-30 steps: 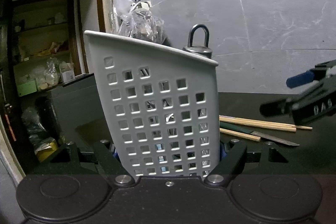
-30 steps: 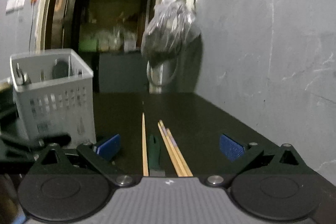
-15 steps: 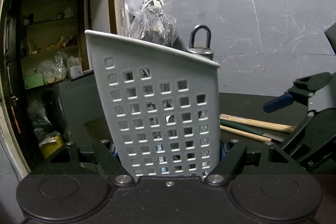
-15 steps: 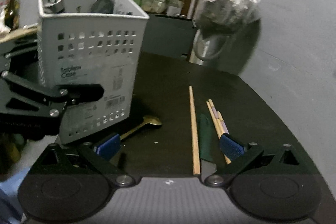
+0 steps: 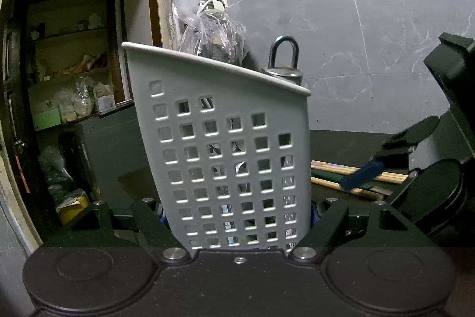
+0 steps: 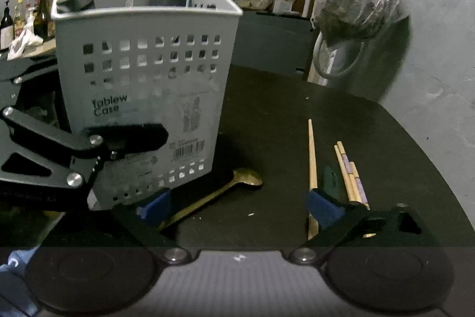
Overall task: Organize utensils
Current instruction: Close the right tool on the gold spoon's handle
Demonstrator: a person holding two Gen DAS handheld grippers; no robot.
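The left hand-held gripper (image 5: 239, 216) is clamped on the lower part of the grey perforated utensil caddy (image 5: 225, 156), a pad pressed to each side wall, holding it slightly tilted on the dark worktop (image 6: 267, 115). A padlock (image 5: 283, 61) pokes above the caddy's rim, so some things are already inside. The right hand-held gripper (image 6: 237, 205) hangs low over the worktop with its jaws wide but closing, and nothing is pressed between the pads yet. Between and ahead of them lie the loose utensils: a brass-coloured spoon (image 6: 219, 192) just beside the caddy's base, a single chopstick (image 6: 311, 156) touching or passing under the right pad, a dark green-handled utensil (image 6: 329, 177) next to it, and a bundle of chopsticks (image 6: 350, 174) just beyond. The step in hand looks like picking one utensil to drop into the caddy. To do it well, settle on one target first — the jaws now straddle open worktop, with the spoon at one pad and the chopstick at the other. Centre over the chosen piece, come down until the pads nearly touch the surface, and close across its narrow width. The chopsticks are thin and could roll or slip — grip near the middle, and keep the caddy steady with the left.
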